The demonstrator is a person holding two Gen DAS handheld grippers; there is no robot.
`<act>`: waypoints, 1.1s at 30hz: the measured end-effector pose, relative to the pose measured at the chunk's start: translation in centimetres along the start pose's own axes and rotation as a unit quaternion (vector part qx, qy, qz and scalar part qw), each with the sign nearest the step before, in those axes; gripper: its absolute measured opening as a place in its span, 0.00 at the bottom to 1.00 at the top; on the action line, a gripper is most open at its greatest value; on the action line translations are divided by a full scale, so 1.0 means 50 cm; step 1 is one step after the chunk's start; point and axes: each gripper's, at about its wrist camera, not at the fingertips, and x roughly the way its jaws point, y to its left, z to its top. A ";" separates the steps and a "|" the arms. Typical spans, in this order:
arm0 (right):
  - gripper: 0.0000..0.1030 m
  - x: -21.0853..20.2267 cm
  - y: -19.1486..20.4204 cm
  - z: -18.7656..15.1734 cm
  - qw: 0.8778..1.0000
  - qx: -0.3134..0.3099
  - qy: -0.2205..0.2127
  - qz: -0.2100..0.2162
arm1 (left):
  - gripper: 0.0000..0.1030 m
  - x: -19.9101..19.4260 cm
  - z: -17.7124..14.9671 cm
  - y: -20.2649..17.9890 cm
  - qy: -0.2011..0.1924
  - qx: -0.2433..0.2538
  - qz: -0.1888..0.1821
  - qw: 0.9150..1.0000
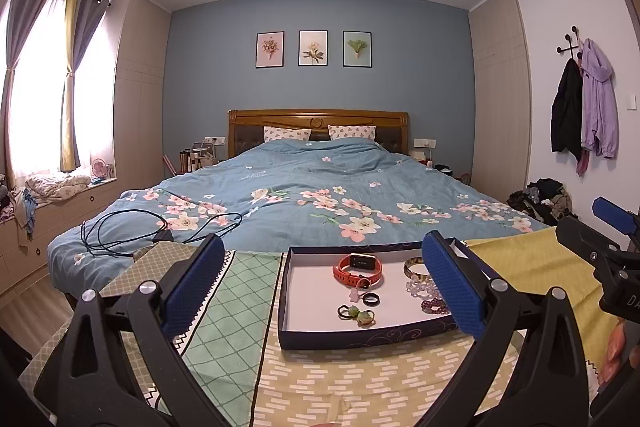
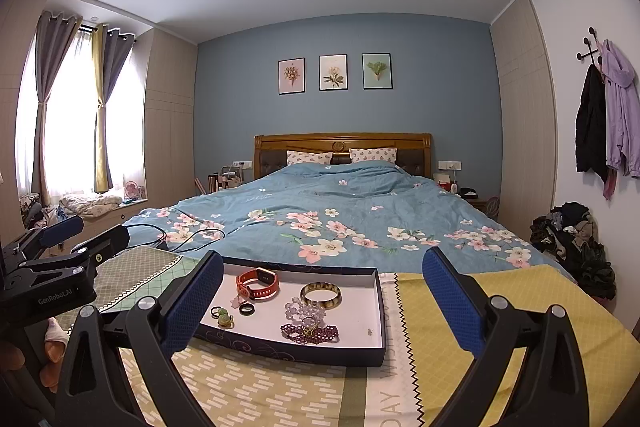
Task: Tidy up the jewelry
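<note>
Plainly "GenRobot.AI" on the left tool (image 2: 60, 239), "DAY" on the cloth (image 2: 390, 403).

Navy tray (image 2: 376, 307), white inside, holds all the jewelry: orange smartwatch (image 2: 258, 283) at rear-left, gold bangle (image 2: 321, 294) beside it, clear bead bracelet (image 2: 304, 310), purple bead bracelet (image 2: 310, 331) at front, black ring (image 2: 247, 309), green hair ties (image 2: 222, 317).

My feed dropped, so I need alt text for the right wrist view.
A shallow navy box on a patterned cloth holds a coral watch, a gold bangle, rings and beaded bracelets. The right tool is open and empty in front of it, with a blue floral bed behind.
</note>
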 end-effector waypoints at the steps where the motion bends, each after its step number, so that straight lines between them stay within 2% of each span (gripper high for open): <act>1: 0.94 0.000 0.000 0.000 1.000 0.000 0.000 0.000 | 0.95 0.000 0.000 0.000 0.000 0.000 -0.001 1.000; 33: 0.94 -0.001 0.000 -0.008 1.000 0.004 0.001 0.001 | 0.95 0.004 0.000 -0.001 0.002 0.002 -0.001 1.000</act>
